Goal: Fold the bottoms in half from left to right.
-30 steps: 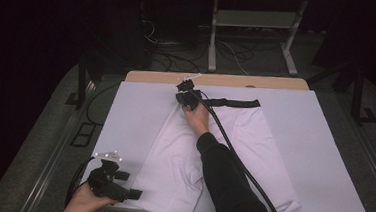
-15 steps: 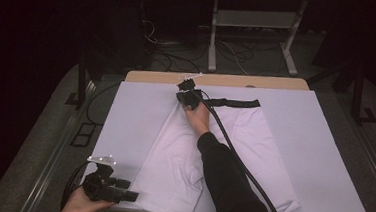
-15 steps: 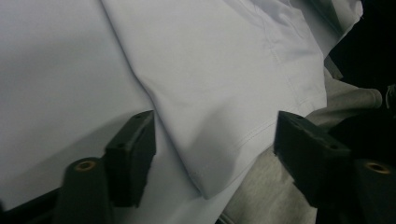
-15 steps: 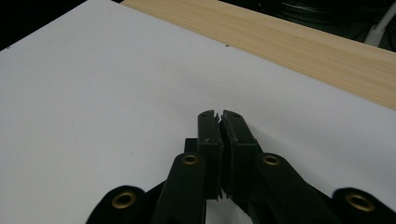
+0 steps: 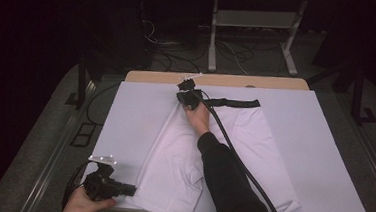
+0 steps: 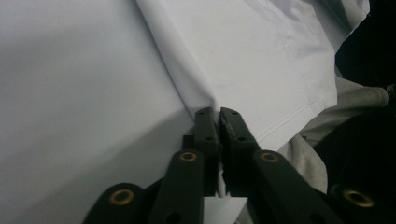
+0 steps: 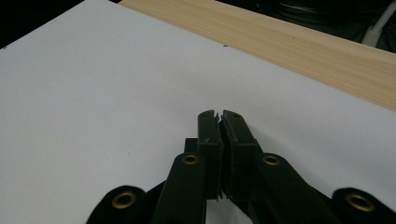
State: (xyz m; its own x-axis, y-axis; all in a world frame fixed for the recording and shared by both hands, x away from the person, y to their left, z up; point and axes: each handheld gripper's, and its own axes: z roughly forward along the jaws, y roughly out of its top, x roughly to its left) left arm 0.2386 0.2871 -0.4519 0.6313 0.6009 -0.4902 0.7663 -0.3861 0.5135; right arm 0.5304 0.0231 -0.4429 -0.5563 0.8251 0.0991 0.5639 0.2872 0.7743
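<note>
White cloth, a garment, lies spread flat on the white sheet that covers the table. It runs from a black band at its far end down to the near edge, where its hem hangs a little over the sheet. It fans out wider toward the person and shows a few soft creases near the middle.

The left gripper sits at the near left corner of the garment, lying level and pointing at the cloth. In the left gripper view its jaws have just been closing and now stand pressed together on a folded edge of the garment, with a thin ridge of cloth rising from between the tips. A stitched hem runs off to the right of them.

The right gripper is at the far end, by the left tip of the band, held by a hand whose dark sleeve lies along the garment. Its cable trails back over the cloth to the near edge. In the right gripper view its jaws are pressed together over the bare sheet; whether cloth is caught between them I cannot tell.

Bare wood of the table shows as a strip beyond the sheet. Past it the floor is dark, with cables and a pale metal stand.
</note>
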